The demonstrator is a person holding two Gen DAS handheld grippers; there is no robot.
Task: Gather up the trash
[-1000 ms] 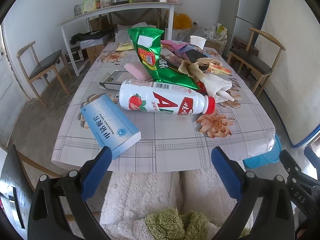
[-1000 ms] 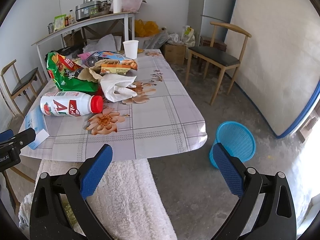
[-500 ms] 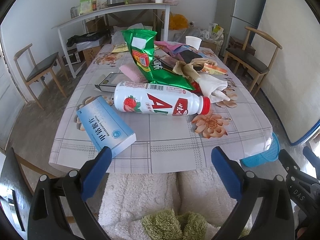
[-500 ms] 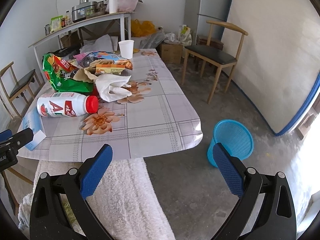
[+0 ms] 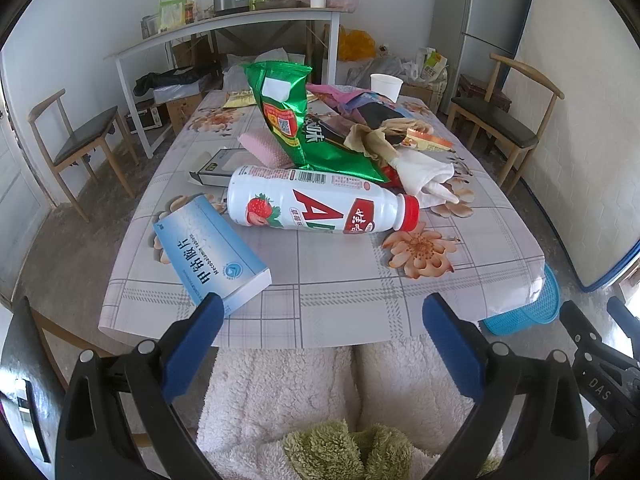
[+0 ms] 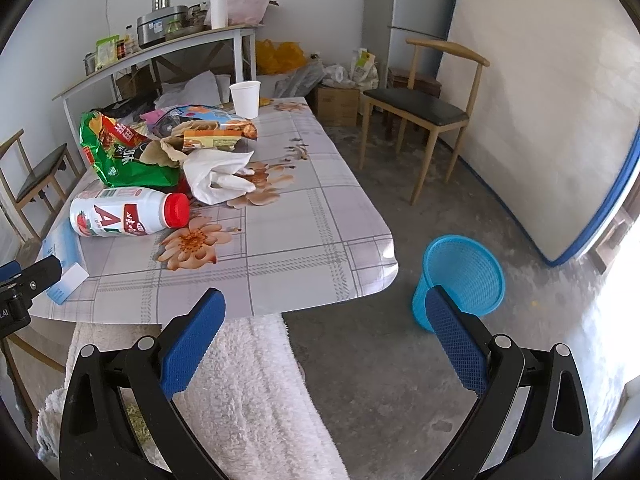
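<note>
Ahead, box (image 5: 210, 250) beside bottle (image 5: 320, 206), bag (image 5: 304, 128) behind.

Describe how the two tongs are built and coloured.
Both the left tongs and right tongs have black plastic frames with silver rivets and two blue pads with a meshed texture. White lettering "DAS" marks the right tongs' frame, seen from the left wrist view.

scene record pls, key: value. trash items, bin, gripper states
surface: table with floral cloth
bottle: white strawberry-drink bottle, red cap, lying on its side
box: blue-and-white box, flat near the front left edge
bag: green snack bag behind the bottle
tissue: crumpled white tissue to the right of the bottle cap
cup: white paper cup, upright at the far end
bin: blue basket on the floor, right of the table
left hand-held gripper: open, empty
right hand-held gripper: open, empty
</note>
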